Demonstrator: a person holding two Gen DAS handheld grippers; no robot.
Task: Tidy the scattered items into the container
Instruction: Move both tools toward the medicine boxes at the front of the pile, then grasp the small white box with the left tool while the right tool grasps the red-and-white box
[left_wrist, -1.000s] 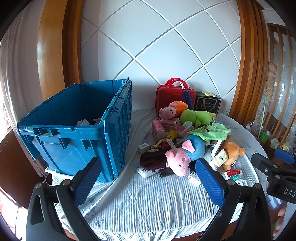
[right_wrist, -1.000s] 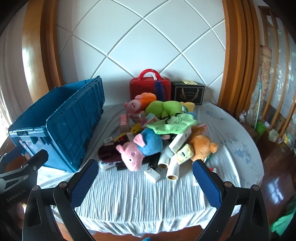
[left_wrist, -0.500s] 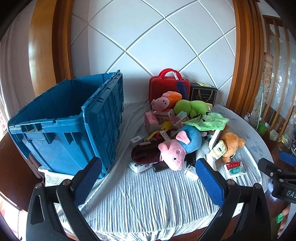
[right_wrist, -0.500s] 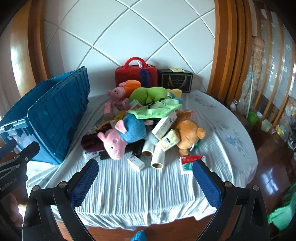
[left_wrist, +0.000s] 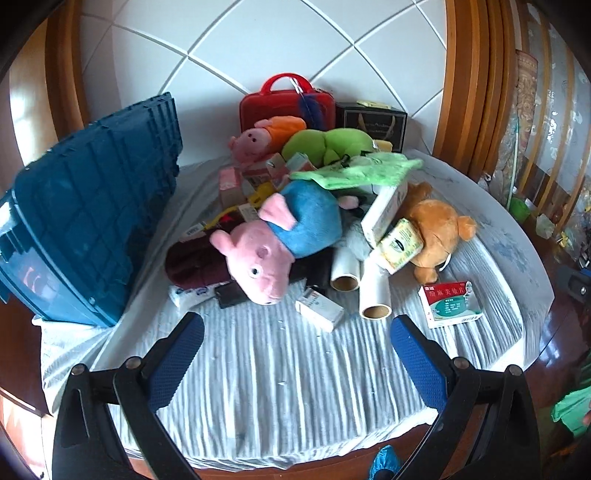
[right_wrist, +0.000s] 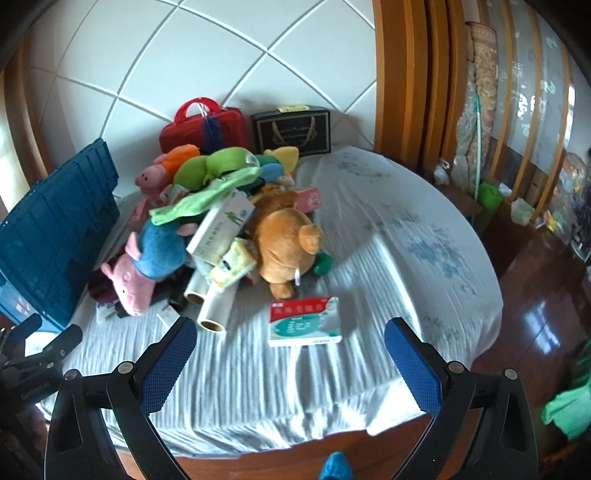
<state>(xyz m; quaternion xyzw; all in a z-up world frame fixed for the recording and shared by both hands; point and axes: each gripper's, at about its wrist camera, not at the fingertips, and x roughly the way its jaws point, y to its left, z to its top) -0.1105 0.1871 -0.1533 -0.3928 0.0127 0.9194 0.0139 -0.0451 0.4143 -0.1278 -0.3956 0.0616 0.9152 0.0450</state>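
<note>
A blue plastic crate (left_wrist: 88, 214) stands at the table's left; it also shows in the right wrist view (right_wrist: 55, 225). A heap of items lies beside it: a pink pig plush in blue (left_wrist: 273, 240), a brown bear plush (left_wrist: 436, 229), a green plush (left_wrist: 328, 144), two white rolls (left_wrist: 373, 291), small boxes, and a red-and-green box (right_wrist: 304, 321) lying apart. My left gripper (left_wrist: 295, 354) is open and empty over the near cloth. My right gripper (right_wrist: 290, 363) is open and empty, just short of the red-and-green box.
A red case (left_wrist: 288, 107) and a black gift box (left_wrist: 373, 122) stand against the white wall behind the heap. The round table carries a ribbed white cloth (right_wrist: 406, 258). Wooden pillars and a dark floor lie to the right.
Both grippers have swung to the right and come nearer the heap. The crate has slid toward the left edge in both views. Both stay open.
</note>
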